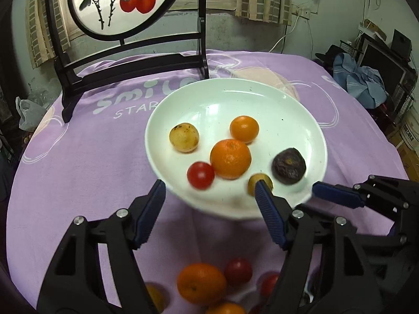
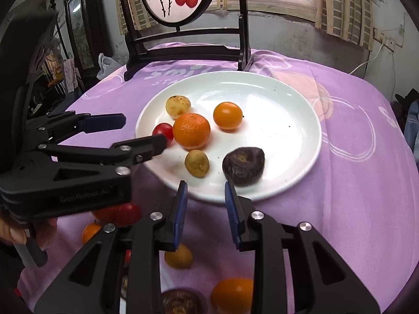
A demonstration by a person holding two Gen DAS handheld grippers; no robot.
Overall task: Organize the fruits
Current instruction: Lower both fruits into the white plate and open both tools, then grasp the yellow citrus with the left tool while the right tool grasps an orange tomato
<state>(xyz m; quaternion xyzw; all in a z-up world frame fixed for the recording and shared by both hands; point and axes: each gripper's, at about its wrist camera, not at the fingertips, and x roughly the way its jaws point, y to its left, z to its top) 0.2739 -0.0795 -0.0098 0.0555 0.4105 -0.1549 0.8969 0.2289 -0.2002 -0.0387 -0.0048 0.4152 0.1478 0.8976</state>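
Fruits lie in two groups: six on a white plate (image 2: 301,120) and more loose on the purple tablecloth (image 2: 340,183) in front of it. On the plate, a large orange mandarin (image 2: 191,130) sits in the middle, with a red cherry tomato (image 2: 163,131) just beside it on the left, a spotted yellow fruit (image 2: 178,106) behind, a smooth orange fruit (image 2: 227,115) to the right, a small yellow-green fruit (image 2: 197,163) in front and a dark wrinkled purple fruit (image 2: 243,166) near the front rim. The left gripper (image 1: 209,192) hovers over the plate's near edge, its jaws spread wide with nothing between them. The right gripper (image 2: 205,191) hangs at the front rim, jaws drawn close together and empty. Near the grippers on the cloth lie another mandarin (image 1: 201,282), red tomatoes (image 1: 238,270) and small orange fruits (image 2: 231,294). Behind the plate stands a dark wooden screen (image 1: 125,5) painted with red fruit.
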